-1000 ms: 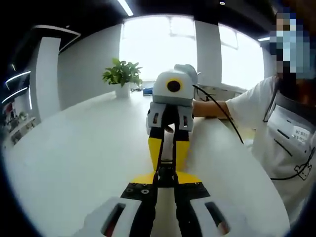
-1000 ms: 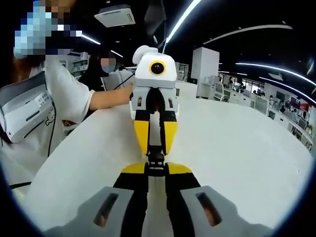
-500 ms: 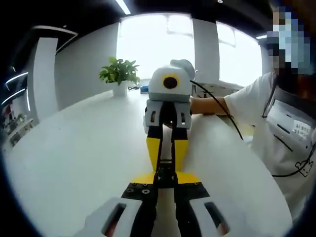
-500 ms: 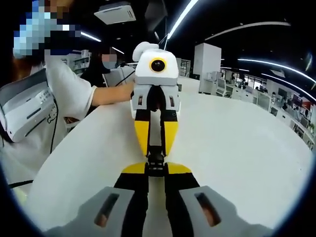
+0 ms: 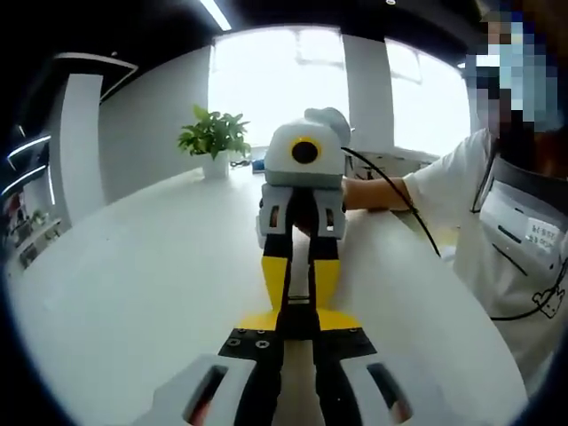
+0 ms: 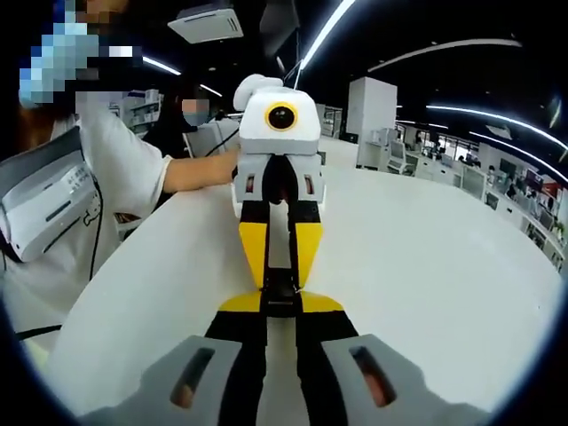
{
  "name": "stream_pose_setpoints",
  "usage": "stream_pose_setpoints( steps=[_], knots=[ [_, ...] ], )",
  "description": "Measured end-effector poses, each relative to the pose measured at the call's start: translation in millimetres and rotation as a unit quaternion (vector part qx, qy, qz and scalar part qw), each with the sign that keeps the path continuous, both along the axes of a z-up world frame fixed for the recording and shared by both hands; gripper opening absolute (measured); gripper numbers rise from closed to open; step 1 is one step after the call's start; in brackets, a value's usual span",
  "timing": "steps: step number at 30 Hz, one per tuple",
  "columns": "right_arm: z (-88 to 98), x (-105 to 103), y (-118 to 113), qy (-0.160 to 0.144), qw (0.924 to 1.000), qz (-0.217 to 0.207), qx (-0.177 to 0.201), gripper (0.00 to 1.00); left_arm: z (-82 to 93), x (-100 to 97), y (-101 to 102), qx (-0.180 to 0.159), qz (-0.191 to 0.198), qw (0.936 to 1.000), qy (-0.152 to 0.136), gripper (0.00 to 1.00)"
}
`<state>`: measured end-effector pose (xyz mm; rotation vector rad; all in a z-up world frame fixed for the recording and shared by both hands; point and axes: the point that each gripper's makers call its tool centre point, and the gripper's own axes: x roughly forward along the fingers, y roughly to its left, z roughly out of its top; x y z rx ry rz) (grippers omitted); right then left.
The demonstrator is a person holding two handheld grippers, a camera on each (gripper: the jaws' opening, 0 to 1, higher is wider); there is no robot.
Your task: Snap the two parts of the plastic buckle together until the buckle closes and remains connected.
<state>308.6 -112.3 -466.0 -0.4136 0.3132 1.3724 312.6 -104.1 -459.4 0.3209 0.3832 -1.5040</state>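
Black buckle (image 5: 298, 312), seemingly pinched between both grippers

Left gripper (image 5: 297, 321) and right gripper (image 6: 280, 303) tip to tip, jaws of both closed.

Between my two sets of tongs, held tip to tip above the white table, sat the black plastic buckle (image 5: 297, 312) (image 6: 280, 293). It was small and dark, pinched from both ends, its two parts pressed close in line; whether they had latched I could not tell.
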Motion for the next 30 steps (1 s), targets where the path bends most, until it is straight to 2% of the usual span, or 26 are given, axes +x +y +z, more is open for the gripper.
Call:
stream_pose_setpoints(
  steps=[2,4,14,30],
  knots=[
    [-6.8,-0.3,1.3,-0.007,0.9999,0.001,-0.015,0.10,-4.0,-0.1,0.1,0.011,0.000,0.9999,-0.003,0.10],
    [-8.4,-1.0,-0.4,-0.008,0.9999,0.000,-0.015,0.10,-6.2,-0.4,0.5,0.013,-0.001,0.9999,-0.006,0.10],
    [6.0,7.7,-0.1,-0.009,0.9998,-0.006,0.014,0.10,4.2,0.6,2.1,-0.009,0.006,0.9998,-0.015,0.10],
    [10.4,11.0,-0.1,-0.010,0.9997,-0.011,0.019,0.10,6.8,6.9,-1.9,-0.018,0.018,0.9994,-0.021,0.12]
  ],
)
